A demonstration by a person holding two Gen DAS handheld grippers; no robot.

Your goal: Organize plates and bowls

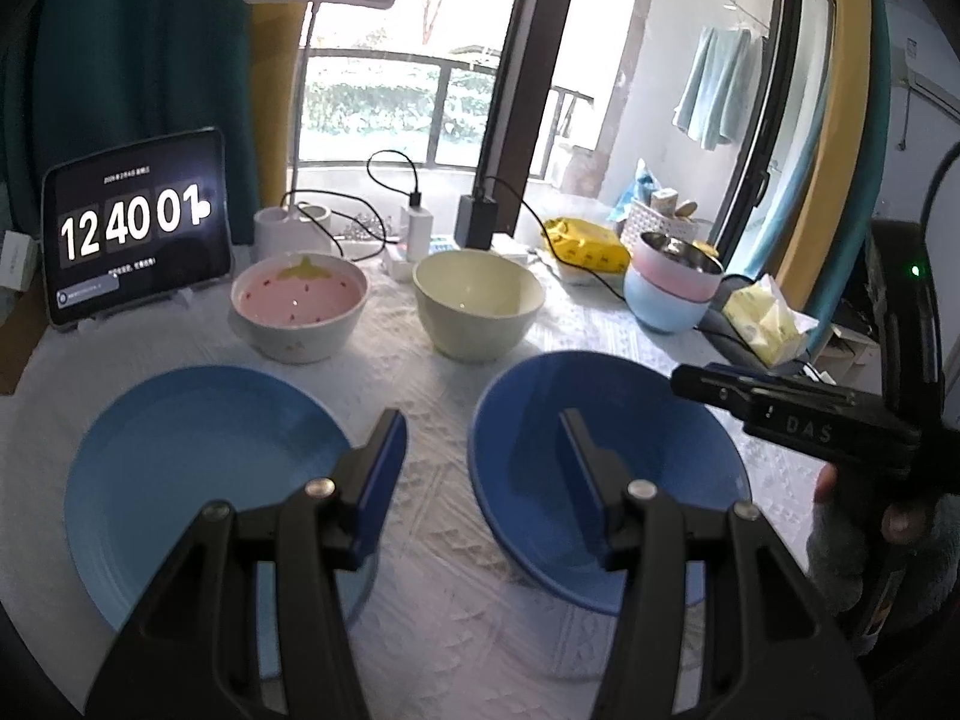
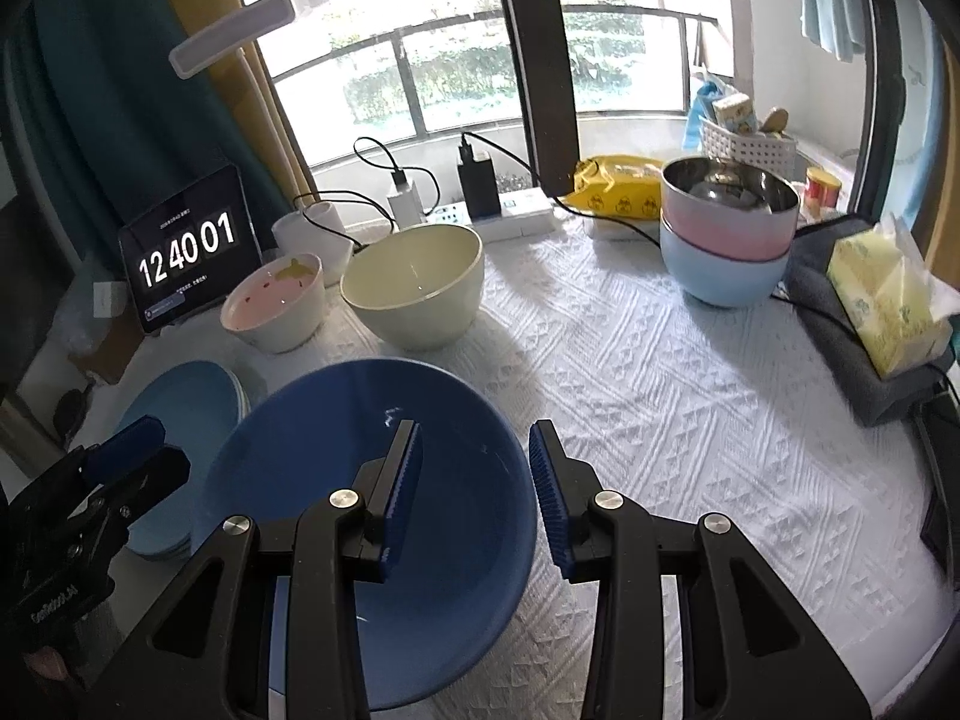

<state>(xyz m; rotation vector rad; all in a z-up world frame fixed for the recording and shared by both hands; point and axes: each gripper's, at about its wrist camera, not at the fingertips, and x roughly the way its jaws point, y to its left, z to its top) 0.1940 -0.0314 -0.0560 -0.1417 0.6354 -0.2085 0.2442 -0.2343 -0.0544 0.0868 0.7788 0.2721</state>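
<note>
Straddling dark blue bowl (image 2: 372, 480) rim: right hand-held gripper (image 2: 475, 495), jaws apart, not gripping.

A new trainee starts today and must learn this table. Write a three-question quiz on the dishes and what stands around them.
1. True or false: the pink round bowl sits nested in the pale blue round bowl.
2. In the left wrist view, what stands just left of the cream ceramic bowl?
A. the strawberry-patterned pink-and-white bowl
B. a yellow tissue pack
C. a steel mug
3. What does the black tablet show on its screen?

Key: 1 true. 2 A. 3 a clock reading 12 40 01.
</note>
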